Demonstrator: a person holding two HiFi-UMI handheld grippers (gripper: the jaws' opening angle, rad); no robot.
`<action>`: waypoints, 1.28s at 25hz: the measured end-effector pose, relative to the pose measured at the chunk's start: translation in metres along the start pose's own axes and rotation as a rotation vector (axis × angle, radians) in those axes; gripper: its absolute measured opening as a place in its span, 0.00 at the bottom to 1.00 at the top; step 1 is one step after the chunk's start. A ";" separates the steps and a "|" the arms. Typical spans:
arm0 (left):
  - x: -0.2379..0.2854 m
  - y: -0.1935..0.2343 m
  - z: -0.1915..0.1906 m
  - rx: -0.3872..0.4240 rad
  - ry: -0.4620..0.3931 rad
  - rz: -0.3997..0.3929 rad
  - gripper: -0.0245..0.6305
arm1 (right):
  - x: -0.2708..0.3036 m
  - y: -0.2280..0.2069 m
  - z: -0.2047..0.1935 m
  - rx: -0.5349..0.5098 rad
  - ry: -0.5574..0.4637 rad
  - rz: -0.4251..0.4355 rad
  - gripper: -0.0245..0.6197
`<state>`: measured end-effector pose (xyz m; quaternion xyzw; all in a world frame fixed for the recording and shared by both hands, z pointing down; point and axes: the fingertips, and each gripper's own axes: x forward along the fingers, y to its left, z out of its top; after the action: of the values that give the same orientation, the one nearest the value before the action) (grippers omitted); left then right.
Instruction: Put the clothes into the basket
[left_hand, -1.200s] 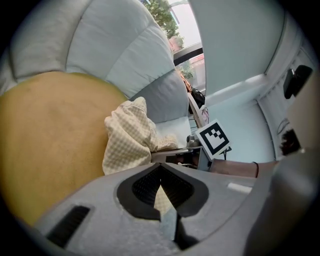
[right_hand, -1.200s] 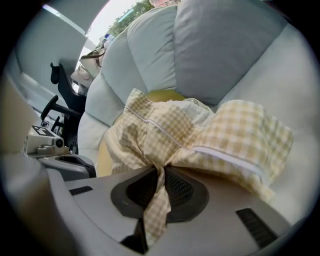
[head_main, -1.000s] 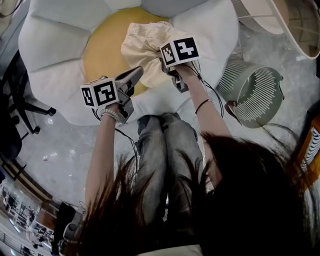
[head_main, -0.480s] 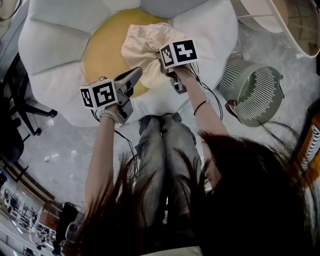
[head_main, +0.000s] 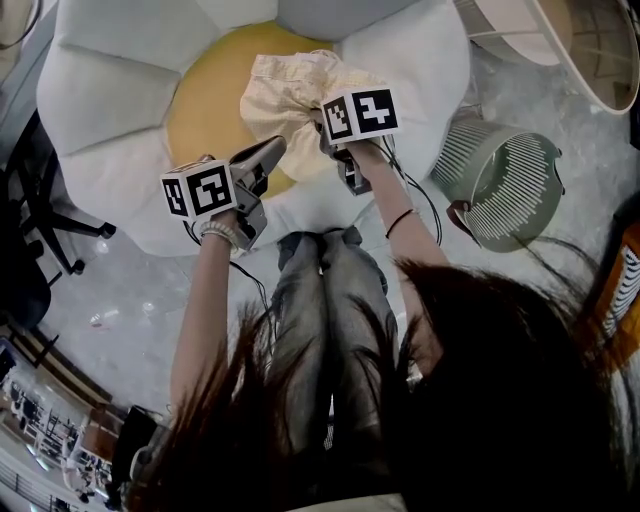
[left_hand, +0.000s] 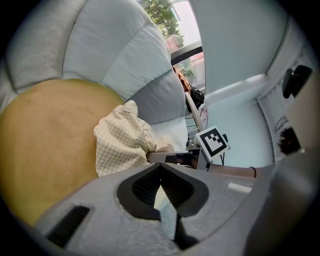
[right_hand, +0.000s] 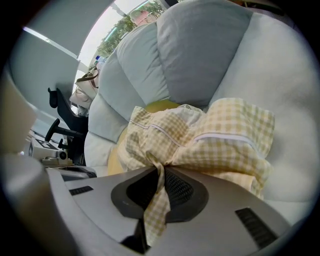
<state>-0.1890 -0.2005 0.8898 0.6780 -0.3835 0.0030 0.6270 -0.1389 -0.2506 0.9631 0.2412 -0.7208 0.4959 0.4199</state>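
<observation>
On cushion (head_main: 120, 90), right gripper (right_hand: 155, 175) fingers (right_hand: 182, 192) pinching garment (right_hand: 215, 140)

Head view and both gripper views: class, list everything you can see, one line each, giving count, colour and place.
flower cushion: one, pale grey petals round a yellow centre, on the floor ahead of the person
checked garment: one, pale yellow, bunched on the yellow centre
basket: one, green, slatted, on the floor right of the cushion
office chair: one, black, at the left edge
floor: grey, under everything
legs: two, grey trousers, below the cushion
left gripper: one, grey, jaws together, empty, over the cushion's near edge
right gripper: one, grey, jaws pinching a fold of the garment
</observation>
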 end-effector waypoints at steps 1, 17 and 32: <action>-0.001 -0.002 0.001 0.001 0.001 0.001 0.05 | -0.003 0.002 0.001 0.001 -0.003 0.006 0.10; -0.039 -0.064 0.017 0.032 -0.004 -0.003 0.05 | -0.076 0.052 0.013 0.025 -0.069 0.051 0.10; -0.074 -0.148 0.022 0.262 0.017 0.033 0.05 | -0.166 0.091 0.014 -0.030 -0.158 0.026 0.10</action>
<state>-0.1739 -0.1932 0.7238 0.7476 -0.3858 0.0691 0.5362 -0.1256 -0.2392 0.7746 0.2638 -0.7622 0.4697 0.3589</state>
